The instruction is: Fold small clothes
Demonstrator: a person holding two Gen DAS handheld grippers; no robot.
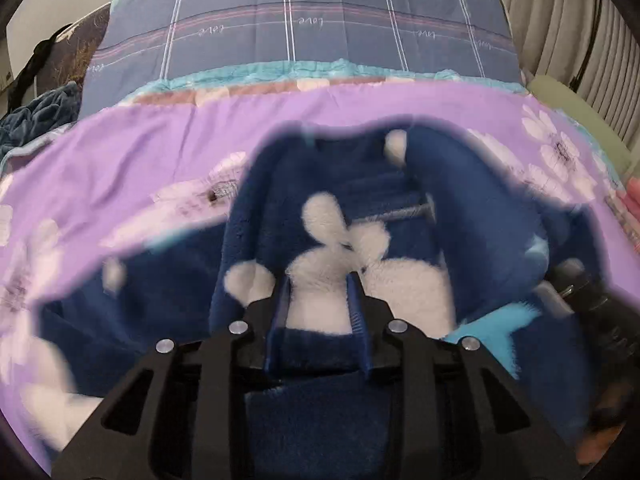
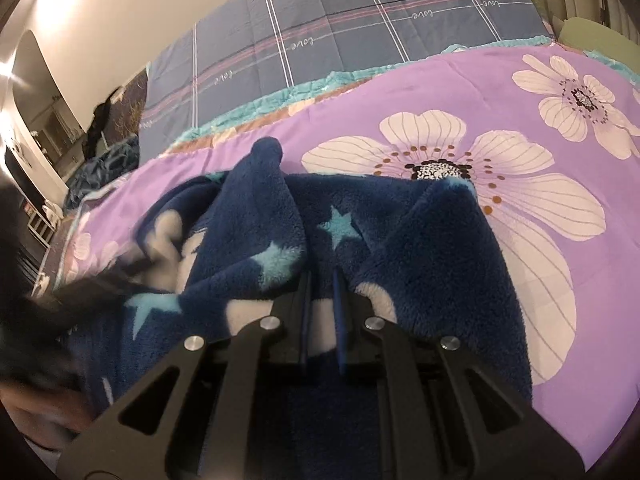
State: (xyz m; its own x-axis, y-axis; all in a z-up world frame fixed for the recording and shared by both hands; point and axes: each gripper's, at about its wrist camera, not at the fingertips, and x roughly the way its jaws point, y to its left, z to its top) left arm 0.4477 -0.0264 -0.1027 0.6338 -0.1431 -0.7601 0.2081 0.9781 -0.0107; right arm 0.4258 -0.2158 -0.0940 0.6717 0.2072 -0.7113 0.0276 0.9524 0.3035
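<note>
I am holding the blue fleece garment (image 2: 256, 216) bunched on the purple floral bedspread (image 2: 460, 80), lying unfolded in loose ridges, so the folding is barely begun and every fold is still outstanding. My right gripper (image 2: 320, 280) is clamped on its near edge; my left gripper (image 1: 318, 284) is standing narrowly apart around fleece, grip unconfirmed. Its ridges are running toward twelve o'clock; I cannot tell its true long axis.
</note>
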